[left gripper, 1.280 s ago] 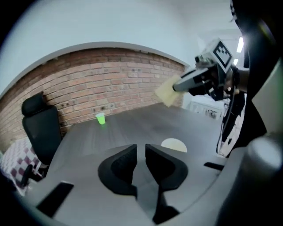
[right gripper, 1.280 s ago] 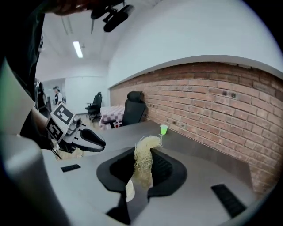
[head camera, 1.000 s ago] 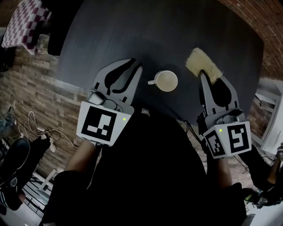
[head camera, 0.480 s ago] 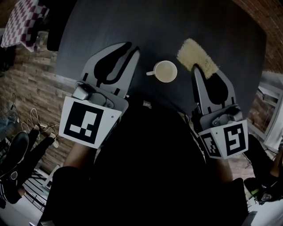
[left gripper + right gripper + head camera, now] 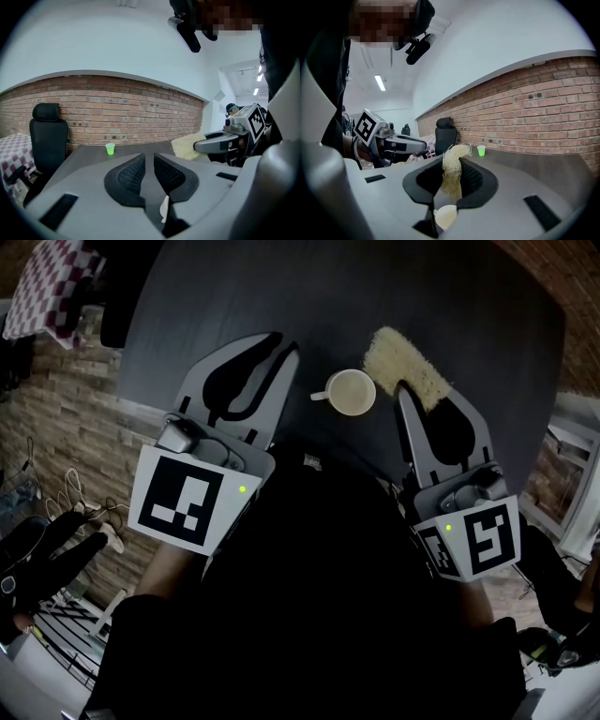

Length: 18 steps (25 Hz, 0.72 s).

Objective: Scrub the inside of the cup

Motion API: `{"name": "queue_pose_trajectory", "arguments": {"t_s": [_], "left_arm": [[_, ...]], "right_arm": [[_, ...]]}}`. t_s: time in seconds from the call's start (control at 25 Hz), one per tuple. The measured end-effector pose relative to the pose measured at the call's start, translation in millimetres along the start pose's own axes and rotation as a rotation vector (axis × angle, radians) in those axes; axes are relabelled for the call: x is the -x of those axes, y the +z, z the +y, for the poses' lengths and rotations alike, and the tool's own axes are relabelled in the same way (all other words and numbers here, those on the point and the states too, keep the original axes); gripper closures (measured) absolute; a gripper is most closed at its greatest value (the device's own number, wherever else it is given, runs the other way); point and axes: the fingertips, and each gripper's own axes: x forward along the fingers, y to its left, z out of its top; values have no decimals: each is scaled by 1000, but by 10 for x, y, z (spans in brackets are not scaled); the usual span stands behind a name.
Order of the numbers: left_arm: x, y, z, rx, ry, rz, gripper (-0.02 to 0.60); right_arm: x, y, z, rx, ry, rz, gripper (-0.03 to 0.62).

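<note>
Both logged: your right gripper's (image 5: 429,397) jaws clamped the scrubber (image 5: 398,362); your left gripper's (image 5: 279,341) stood slightly apart, empty. You needed the cup (image 5: 352,392) braced first.

Colours: cup (image 5: 352,392) cream-white inside and out; scrubber (image 5: 398,362) pale straw-yellow, fibrous; table (image 5: 328,296) flat dark grey. On the left gripper (image 5: 283,345) and right gripper (image 5: 424,397): light grey shells, black ribbed pads, each marker cube (image 5: 187,501) white with black square patterns and one small green light. Background: brick wall (image 5: 117,110) red-brown with pale mortar lines, small tumbler (image 5: 110,148) bright green, chair (image 5: 47,136) black, cloth (image 5: 47,282) checked dark red and white.
</note>
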Motion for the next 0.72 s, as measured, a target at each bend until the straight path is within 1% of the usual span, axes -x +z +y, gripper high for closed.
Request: {"name": "queue_pose_trajectory", "arguments": {"t_s": [0.2,0.56,0.64,0.72], "left_arm": [[15,-34,-11,-6,-6,4,514],[27,-140,-102,-31,-43,28,514],[23,-173,-113,-55,-55,40,514],[8,-238,-154,-115,-78,65,514]], "right_arm": [[3,-44,26,-12,0,9,511],[25,-80,66,-12,-5,13,511],[15,-82,79,-12,-4,13,511],[22,-85,83,-12,-3,14,511]]}}
